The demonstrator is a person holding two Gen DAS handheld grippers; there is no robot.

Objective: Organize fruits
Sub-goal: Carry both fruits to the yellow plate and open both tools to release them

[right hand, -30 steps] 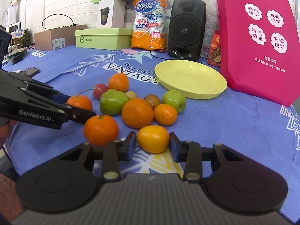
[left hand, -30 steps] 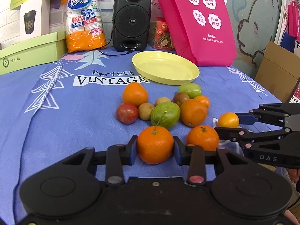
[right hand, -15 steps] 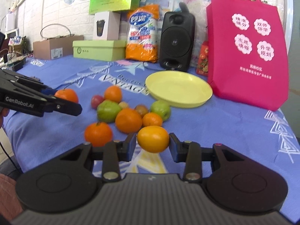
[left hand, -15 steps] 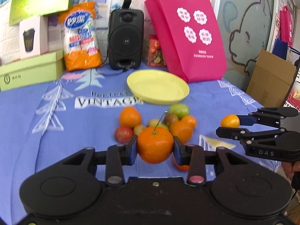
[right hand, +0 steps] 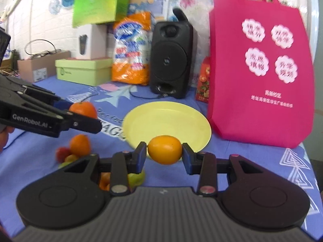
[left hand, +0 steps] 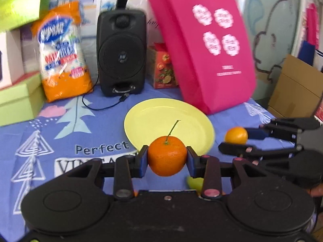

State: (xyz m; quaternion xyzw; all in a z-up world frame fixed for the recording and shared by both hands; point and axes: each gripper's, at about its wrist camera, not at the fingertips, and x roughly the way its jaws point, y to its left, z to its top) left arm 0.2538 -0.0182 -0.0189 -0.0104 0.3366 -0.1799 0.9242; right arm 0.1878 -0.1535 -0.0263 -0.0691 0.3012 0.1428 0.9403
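Left tool (left hand: pixel 167 159) clamps stemmed round orange (left hand: pixel 167 155) | right tool (right hand: pixel 164 153) clamps smooth oval citrus (right hand: pixel 165 149)

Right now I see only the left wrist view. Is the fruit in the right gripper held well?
Observer: Yes. The right wrist view shows the right gripper with the yellow-orange fruit centred between both pads.
Operator: Where are the other fruits?
Observer: Left of the right gripper, on the cloth: an orange, a red fruit, a green fruit.
Operator: And my left gripper?
Observer: From there, the left gripper with its stemmed orange appears beside the left edge of the yellow plate.
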